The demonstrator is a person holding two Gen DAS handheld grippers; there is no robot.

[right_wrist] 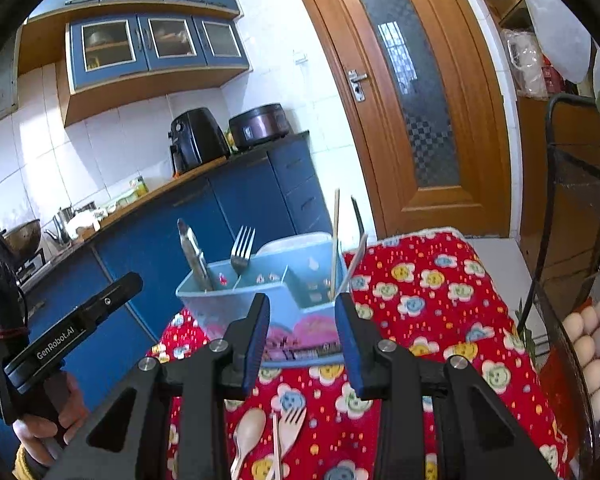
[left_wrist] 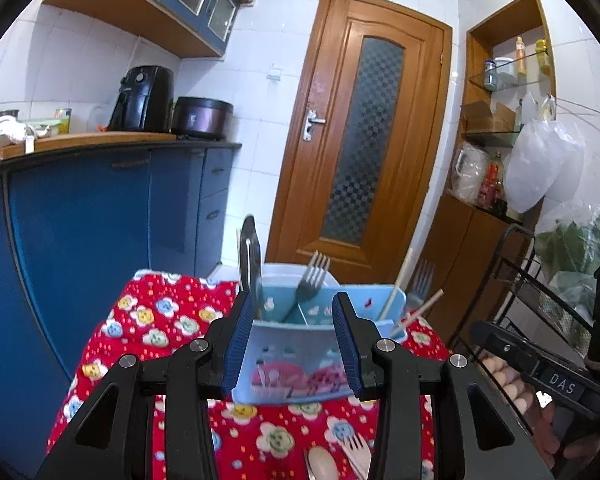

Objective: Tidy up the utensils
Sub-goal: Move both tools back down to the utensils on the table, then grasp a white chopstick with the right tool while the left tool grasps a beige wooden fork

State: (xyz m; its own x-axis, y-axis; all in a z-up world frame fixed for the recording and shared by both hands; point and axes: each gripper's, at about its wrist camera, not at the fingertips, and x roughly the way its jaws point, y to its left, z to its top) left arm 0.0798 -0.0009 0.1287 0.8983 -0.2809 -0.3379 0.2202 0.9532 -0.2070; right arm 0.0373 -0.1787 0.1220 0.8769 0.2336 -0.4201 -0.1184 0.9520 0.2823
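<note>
A light blue utensil caddy [left_wrist: 296, 360] [right_wrist: 236, 300] stands on the red flowered cloth [left_wrist: 160, 320] [right_wrist: 428, 300], a little beyond both pairs of fingertips. A steel utensil [left_wrist: 249, 256] leans in its left compartment. In the middle one is a metal fork [left_wrist: 312, 278] [right_wrist: 242, 248], and chopsticks [left_wrist: 400, 284] [right_wrist: 334, 240] stand at the right. My left gripper [left_wrist: 294, 308] and my right gripper [right_wrist: 302, 304] hover side by side, each open with nothing between the pads. Below them on the cloth lie a wooden spoon [right_wrist: 248, 434], a wooden fork [right_wrist: 292, 426] and a loose chopstick [right_wrist: 276, 448].
Blue cabinets [left_wrist: 100, 220] under a counter with an air fryer [left_wrist: 142, 98] run along the left. A wooden door [left_wrist: 364, 140] is behind the table. A black wire rack [right_wrist: 572, 200] with eggs [right_wrist: 592, 344] stands close on the right. A white container [left_wrist: 288, 270] sits behind the caddy.
</note>
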